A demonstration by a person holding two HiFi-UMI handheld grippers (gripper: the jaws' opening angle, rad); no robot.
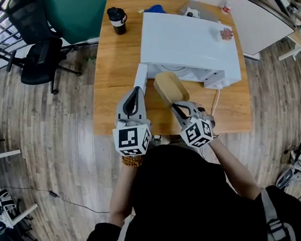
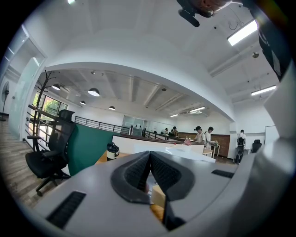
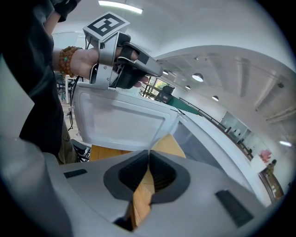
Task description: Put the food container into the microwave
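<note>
Wooden table, centre of the head view. A white microwave sat on it with its door swung open toward frame left.

- Food container: a tan, oval, wood-coloured piece, tilted and raised just in front of the oven's mouth, right of the door. It was not yet inside. Contents could not be seen; only the tan top surface faced the cameras.
- Right gripper: its claw pinched the container's near edge. In the right gripper view the tan piece ran between the dark pads and out toward the opening.
- Left gripper: claw tips pressed together, with nothing seen between them in the left gripper view. The right gripper view showed it at upper left, by the door's top edge; contact with the door could not be judged.
- Oven cavity: a pale interior glimpsed below the top panel, with no item made out in it.
- Black lidded cup: upright on the table's far left corner, well apart from the oven. Contents hidden.
- Black office chair: upper left, on the plank floor.
</note>
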